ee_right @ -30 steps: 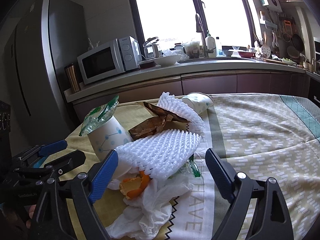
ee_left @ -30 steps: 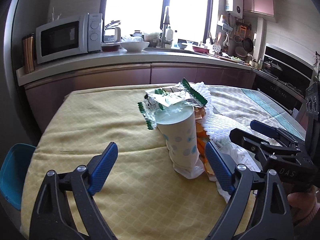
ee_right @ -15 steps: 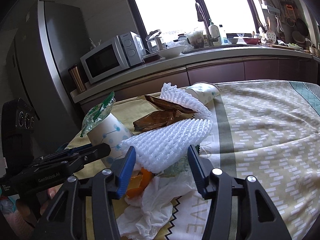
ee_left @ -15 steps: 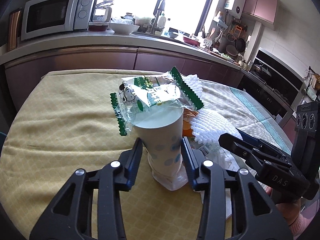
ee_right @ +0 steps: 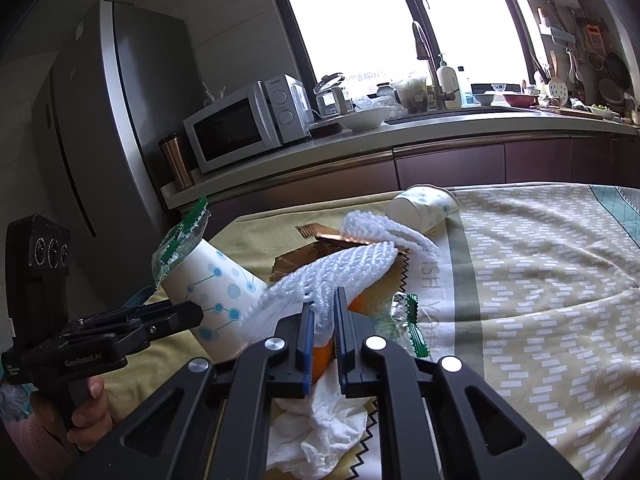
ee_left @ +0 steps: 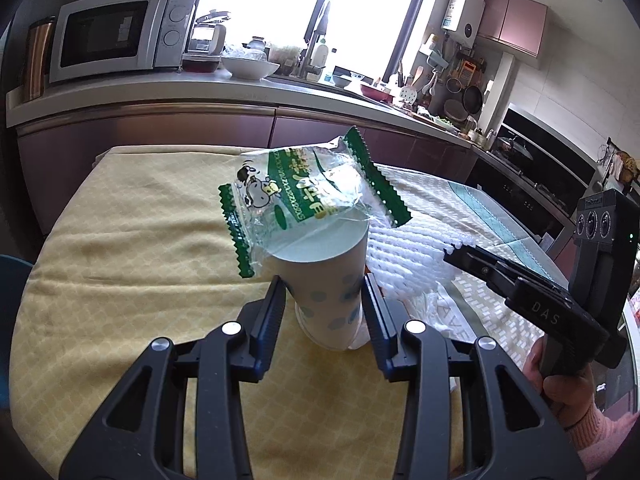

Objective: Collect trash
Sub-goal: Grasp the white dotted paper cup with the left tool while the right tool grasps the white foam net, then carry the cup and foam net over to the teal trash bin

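My left gripper (ee_left: 325, 306) is shut on a white paper cup (ee_left: 328, 288) with blue dots, lifted off the table; a green-and-clear snack wrapper (ee_left: 304, 196) sticks out of the cup's mouth. The cup also shows in the right wrist view (ee_right: 216, 280). My right gripper (ee_right: 322, 316) is shut on a white foam fruit net (ee_right: 332, 276) and lifts its near edge. The net shows in the left wrist view (ee_left: 404, 256). Under it lie orange peel (ee_right: 324, 360), crumpled white tissue (ee_right: 320, 428), a brown foil wrapper (ee_right: 340, 240) and a green wrapper (ee_right: 408, 324).
A second dotted paper cup (ee_right: 424, 208) lies on its side at the far edge of the table. The table has a yellow cloth (ee_left: 140, 240). A counter behind holds a microwave (ee_left: 116, 32) and a bowl (ee_left: 250, 68). A blue chair (ee_left: 12, 280) stands at left.
Both grippers went from wide open to shut. The left closed on the cup and raised it. The right closed on the foam net and lifted its edge.
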